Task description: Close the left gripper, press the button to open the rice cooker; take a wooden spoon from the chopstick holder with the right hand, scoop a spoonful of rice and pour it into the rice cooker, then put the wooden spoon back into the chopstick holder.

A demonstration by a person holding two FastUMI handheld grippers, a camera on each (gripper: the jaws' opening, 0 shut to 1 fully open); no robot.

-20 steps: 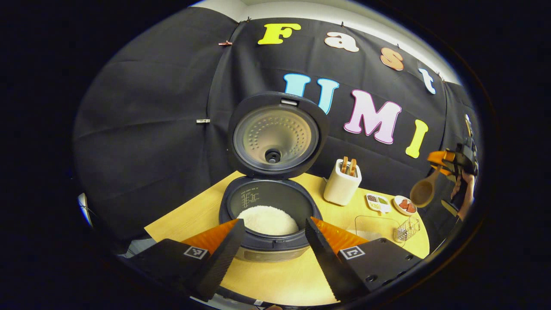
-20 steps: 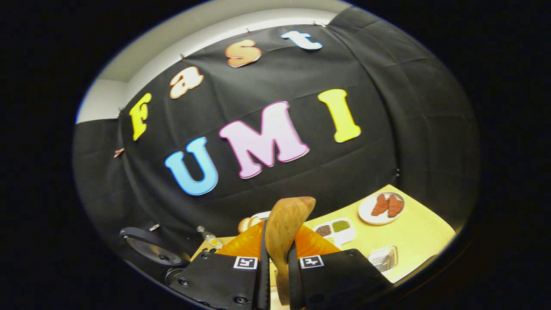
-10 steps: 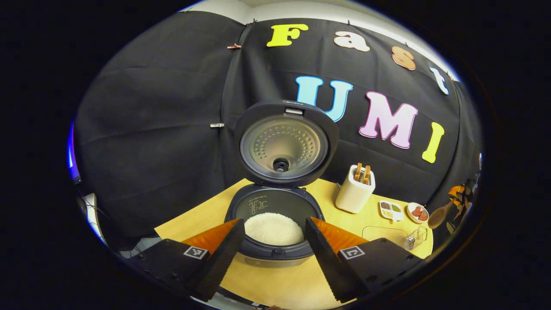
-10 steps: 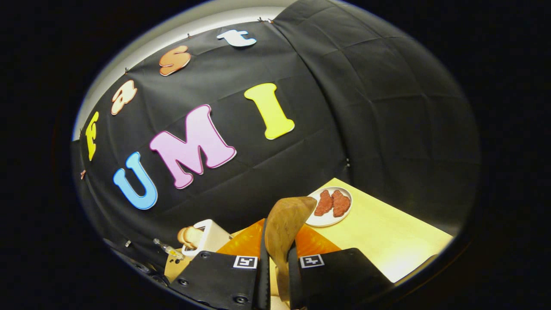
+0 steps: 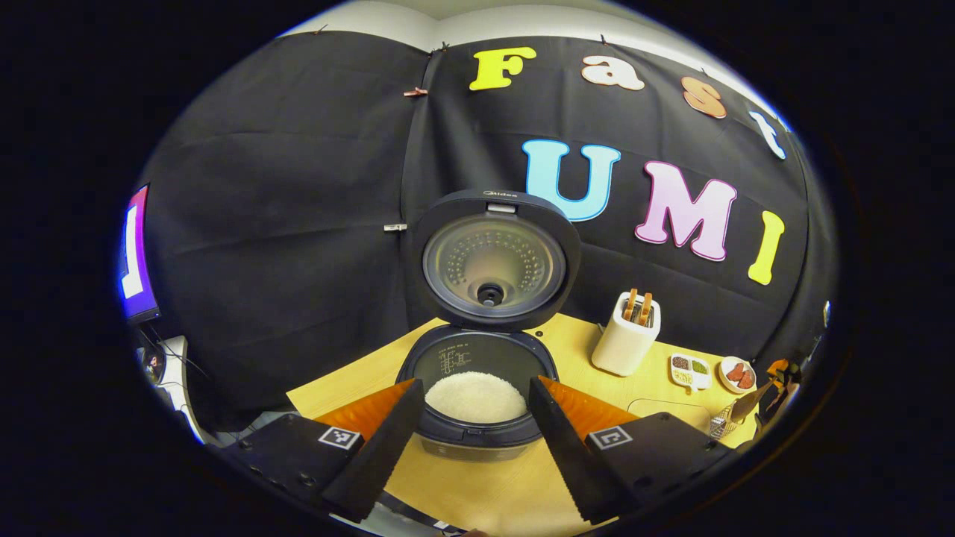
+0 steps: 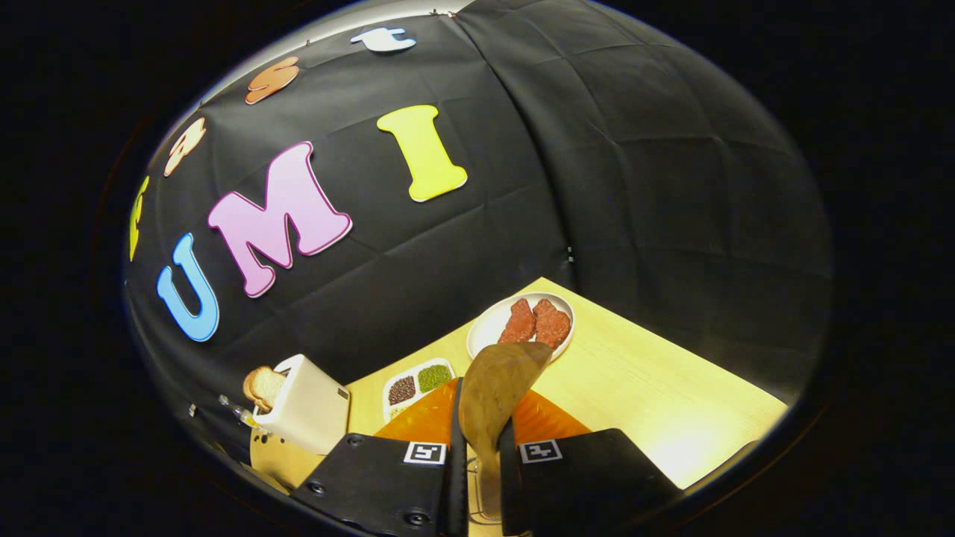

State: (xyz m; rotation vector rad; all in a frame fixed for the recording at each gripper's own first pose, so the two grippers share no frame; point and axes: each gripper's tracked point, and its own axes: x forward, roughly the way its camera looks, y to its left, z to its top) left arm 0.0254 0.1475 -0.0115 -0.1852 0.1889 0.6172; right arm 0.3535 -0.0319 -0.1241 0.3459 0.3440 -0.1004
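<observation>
Both views are sharp at centre, strongly bowed toward the edges; the worktop (image 6: 671, 403) glares pale at lower right.

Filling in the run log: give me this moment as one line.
cooker: lid open, rice inside | left tongs: open, empty | right tongs: shut on spoon | holder: two utensils left
</observation>
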